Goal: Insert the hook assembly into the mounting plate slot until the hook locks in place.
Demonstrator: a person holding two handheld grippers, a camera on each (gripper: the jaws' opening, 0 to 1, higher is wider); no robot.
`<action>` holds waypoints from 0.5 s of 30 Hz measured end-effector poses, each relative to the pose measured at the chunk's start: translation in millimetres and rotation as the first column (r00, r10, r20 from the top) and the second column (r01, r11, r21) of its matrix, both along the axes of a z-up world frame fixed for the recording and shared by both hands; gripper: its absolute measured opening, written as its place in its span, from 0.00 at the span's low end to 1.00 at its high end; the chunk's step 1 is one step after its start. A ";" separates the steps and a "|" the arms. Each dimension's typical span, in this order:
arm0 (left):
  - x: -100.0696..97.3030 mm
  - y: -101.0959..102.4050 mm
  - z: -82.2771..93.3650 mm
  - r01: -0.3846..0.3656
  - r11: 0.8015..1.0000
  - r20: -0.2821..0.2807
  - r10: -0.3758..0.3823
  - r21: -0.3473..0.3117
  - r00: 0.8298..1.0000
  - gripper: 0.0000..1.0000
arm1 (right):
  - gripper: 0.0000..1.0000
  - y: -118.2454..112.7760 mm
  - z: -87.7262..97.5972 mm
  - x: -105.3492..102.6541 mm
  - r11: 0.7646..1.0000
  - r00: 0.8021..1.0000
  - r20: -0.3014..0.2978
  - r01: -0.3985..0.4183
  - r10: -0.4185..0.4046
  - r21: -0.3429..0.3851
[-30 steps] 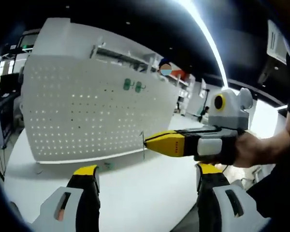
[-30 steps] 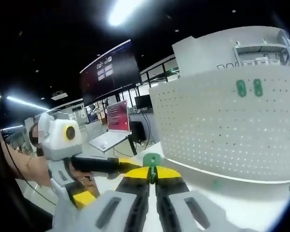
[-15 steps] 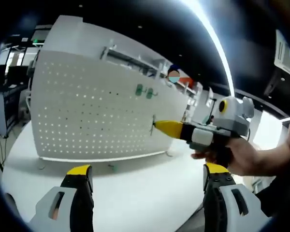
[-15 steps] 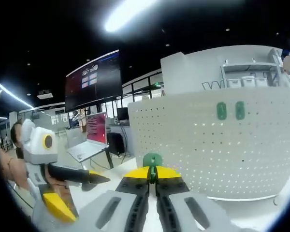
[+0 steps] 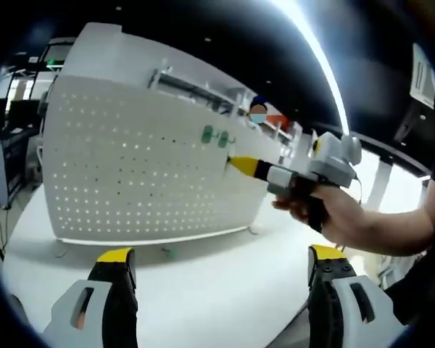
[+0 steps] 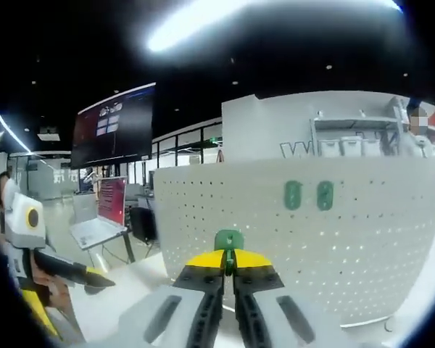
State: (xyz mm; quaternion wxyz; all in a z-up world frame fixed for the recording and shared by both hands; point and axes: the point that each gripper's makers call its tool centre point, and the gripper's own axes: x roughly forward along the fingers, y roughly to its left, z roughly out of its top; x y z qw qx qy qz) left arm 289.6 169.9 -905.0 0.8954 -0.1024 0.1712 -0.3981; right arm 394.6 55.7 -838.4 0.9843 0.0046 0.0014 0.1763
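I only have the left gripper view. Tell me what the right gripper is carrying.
Observer: In the right gripper view, the right gripper is shut on a small green plastic hook, which sticks up past its yellow tips.
Operator: Report what lies straight ahead of it.
Observer: The white perforated pegboard faces it, with two green hooks already mounted up and to the right of the held one.
Operator: Say whether the hook touches the board.
Observer: That view can't settle it; a stretch of board shows between the held hook and the mounted pair.
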 end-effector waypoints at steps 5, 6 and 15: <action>1.1 3.5 -1.8 -0.003 1.000 -0.006 0.003 0.010 1.000 1.00 | 0.00 -17.5 5.4 15.4 0.999 0.998 0.025 0.051 -0.051 -0.005; 1.5 4.2 -1.7 -0.005 1.000 -0.006 0.005 0.010 1.000 1.00 | 0.00 -20.1 6.0 17.6 0.998 0.998 0.027 0.058 -0.058 -0.003; 3.3 10.8 -4.0 -0.028 1.000 -0.008 0.028 0.011 1.000 1.00 | 0.00 -49.2 12.2 35.1 0.991 0.989 0.062 0.135 -0.134 -0.002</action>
